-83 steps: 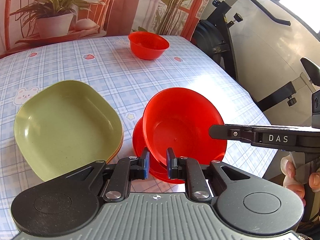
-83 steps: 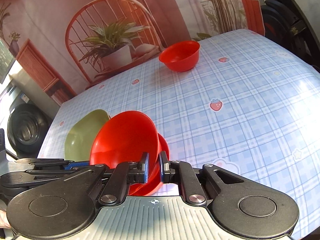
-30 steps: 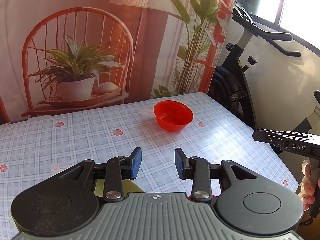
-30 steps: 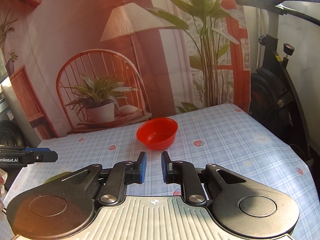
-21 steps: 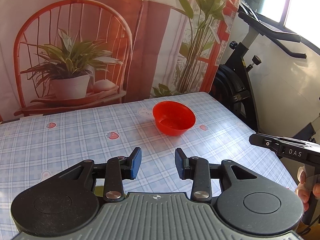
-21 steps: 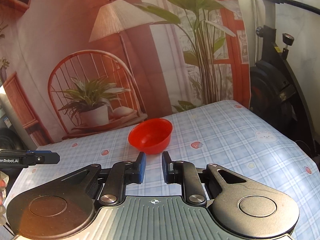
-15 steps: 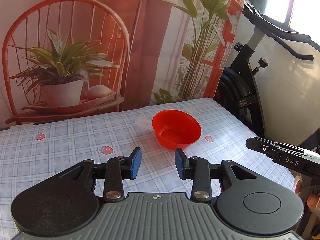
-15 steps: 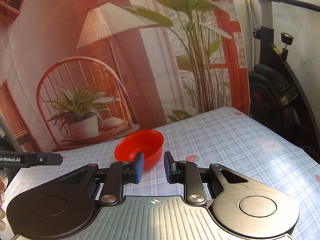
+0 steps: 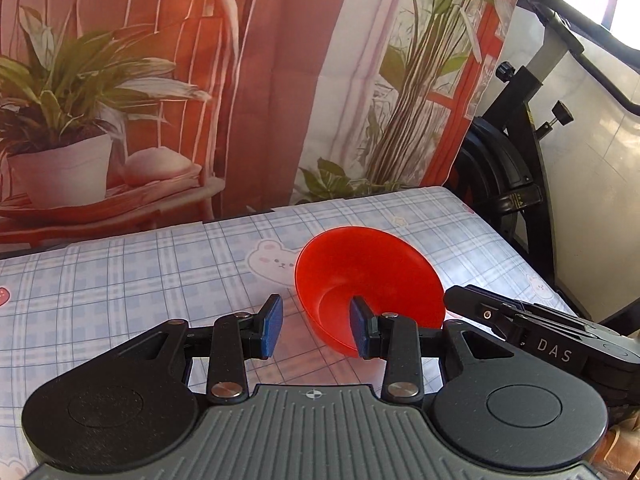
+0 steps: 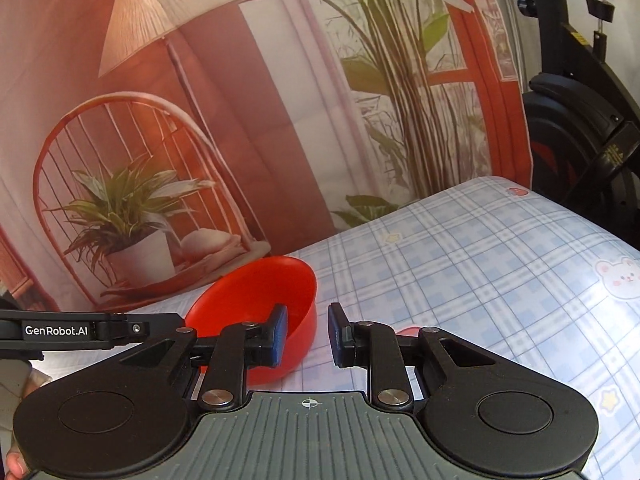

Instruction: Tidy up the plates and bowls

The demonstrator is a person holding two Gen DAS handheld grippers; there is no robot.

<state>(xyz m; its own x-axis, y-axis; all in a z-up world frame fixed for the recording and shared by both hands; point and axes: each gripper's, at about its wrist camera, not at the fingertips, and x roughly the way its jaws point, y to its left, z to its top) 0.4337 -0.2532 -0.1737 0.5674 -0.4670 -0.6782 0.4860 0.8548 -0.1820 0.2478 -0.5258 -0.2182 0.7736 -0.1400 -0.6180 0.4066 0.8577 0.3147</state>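
left gripper (image 9: 316, 330): jaws apart, empty, red bowl (image 9: 370, 280) just ahead-right | right gripper (image 10: 307, 334): jaws apart, empty, bowl ahead-left

In the left wrist view, the white letters "DAS" stand on the black side of the right gripper (image 9: 448, 300), which reaches in from the right beside the red bowl (image 9: 372, 280). In the right wrist view, white lettering reading "GenRobot.AI" stands on the black side of the left gripper (image 10: 176, 326), which comes in from the left edge. A small yellow sticker on the exercise bike (image 10: 580, 128) is too small to read
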